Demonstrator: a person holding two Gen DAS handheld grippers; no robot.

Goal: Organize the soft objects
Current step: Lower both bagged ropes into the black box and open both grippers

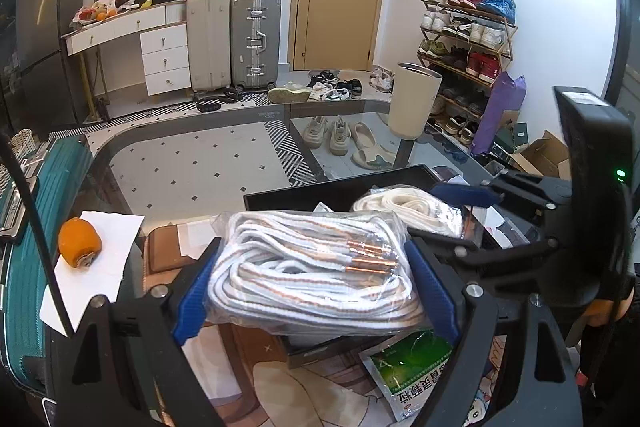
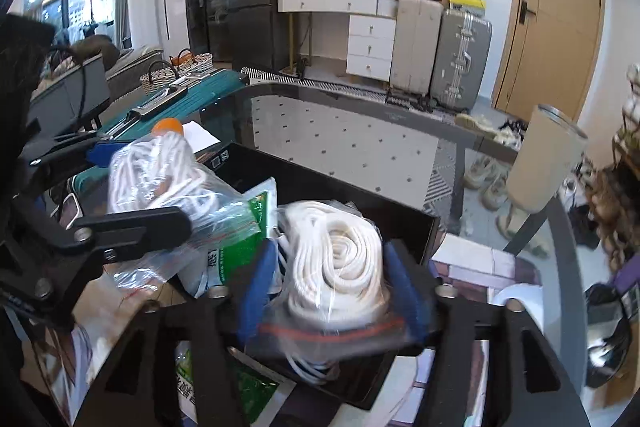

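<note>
My left gripper (image 1: 316, 283) is shut on a clear bag of white striped laces with copper tips (image 1: 304, 275), held above the near edge of a black tray (image 1: 320, 191). That bag also shows in the right wrist view (image 2: 160, 179). My right gripper (image 2: 332, 279) is shut on a clear bag of coiled cream rope (image 2: 340, 259) and holds it over the black tray (image 2: 400, 223). The cream bag also shows in the left wrist view (image 1: 408, 207), with the right gripper (image 1: 472, 223) around it.
A green sachet (image 1: 412, 375) lies below the laces, and also shows in the right wrist view (image 2: 236, 243). An orange fruit (image 1: 78, 243) sits on white paper at the left. A cream cylinder (image 1: 414, 99) stands on the glass table (image 1: 200, 163). A teal suitcase (image 1: 24, 227) is at the left.
</note>
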